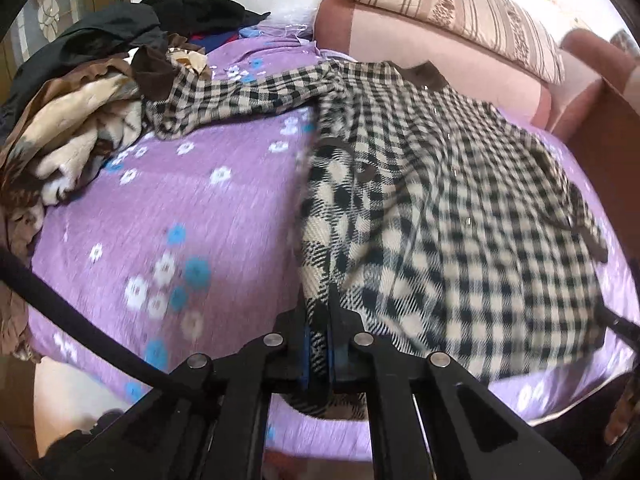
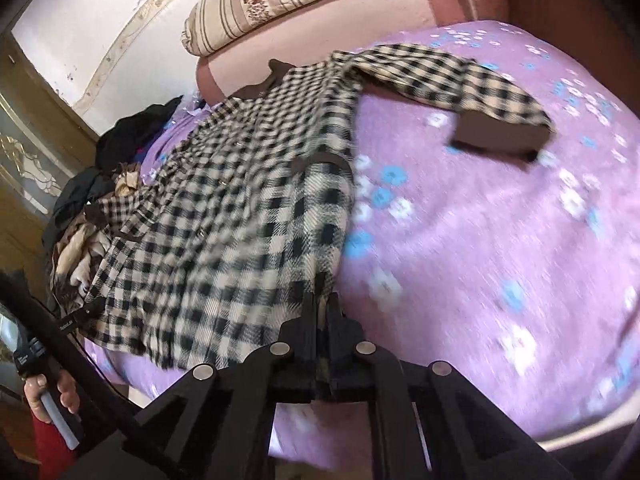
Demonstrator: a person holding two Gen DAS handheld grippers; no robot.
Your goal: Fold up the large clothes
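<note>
1. A checked coat (image 1: 460, 208) lies spread on a bed (image 1: 180, 216) covered by a purple sheet with white and blue flowers.
2. The left gripper (image 1: 318, 332) is pressed together on the coat's hem at the near edge of the bed; checked cloth shows between its blue pads (image 1: 306, 354).
3. The right gripper (image 2: 322, 320) is likewise pinched on the hem, at the coat's other lower corner, with cloth caught between its black fingers.
4. In the right wrist view the coat (image 2: 224, 216) runs from the near edge up toward the far edge, where its brown collar (image 2: 276, 80) lies close to a pink bolster (image 2: 320, 56).
5. One sleeve (image 2: 452, 80) stretches out across the sheet toward the right side, ending in a brown cuff (image 2: 496, 136).
6. The other sleeve (image 1: 248, 92) reaches toward the far left corner, touching a heap of clothes (image 1: 88, 120) in black, brown and cream.
7. A striped pillow (image 1: 460, 12) rests on top of the bolster against the wall.
8. A hand (image 2: 48, 396) gripping a handle shows at the lower left of the right wrist view.
9. Both views are blurred around the coat's lower part.
</note>
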